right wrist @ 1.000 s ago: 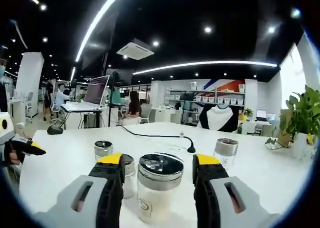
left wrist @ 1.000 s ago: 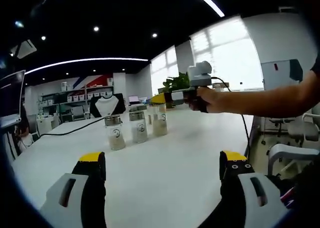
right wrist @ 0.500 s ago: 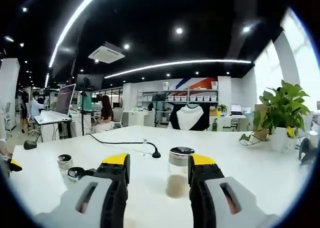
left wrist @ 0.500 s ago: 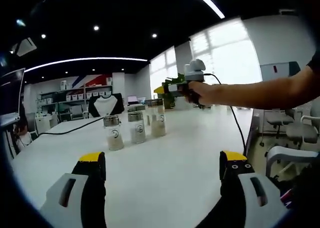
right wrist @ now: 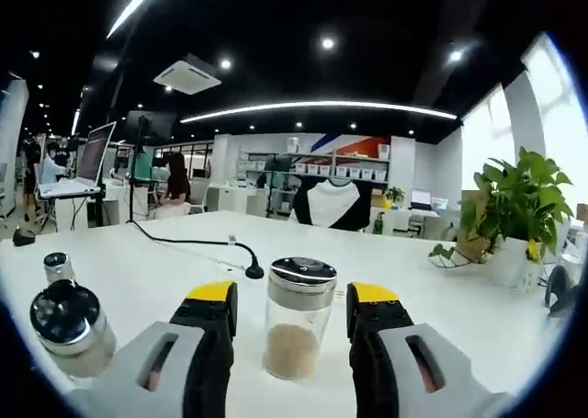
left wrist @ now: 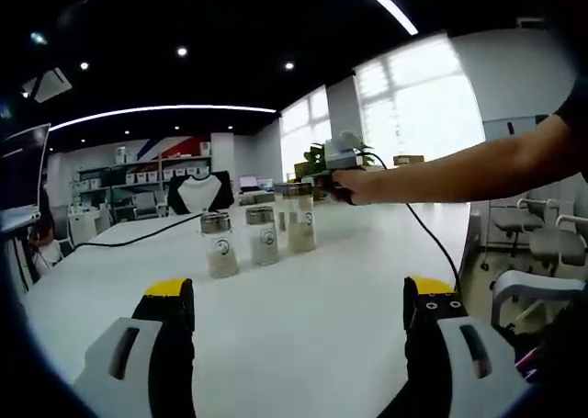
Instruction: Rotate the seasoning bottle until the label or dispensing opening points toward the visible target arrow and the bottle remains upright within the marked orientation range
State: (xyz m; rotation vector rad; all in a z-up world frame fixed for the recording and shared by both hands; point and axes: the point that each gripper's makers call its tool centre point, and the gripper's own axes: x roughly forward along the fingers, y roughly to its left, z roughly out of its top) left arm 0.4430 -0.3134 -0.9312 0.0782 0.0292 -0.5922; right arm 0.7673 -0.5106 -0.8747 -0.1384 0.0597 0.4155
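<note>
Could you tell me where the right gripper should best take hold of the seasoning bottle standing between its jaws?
Probably the clear glass body of the seasoning bottle, below its metal lid, coming in level from the near side. The bottle stands upright, and the right gripper already has a jaw on either flank.

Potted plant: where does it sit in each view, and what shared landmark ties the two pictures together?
Left gripper view: potted plant, small, upper centre, above the row of bottles.
Right gripper view: potted plant, large, near the right edge.
Shared landmark: the black-and-white shirt by the far shelves.
</note>
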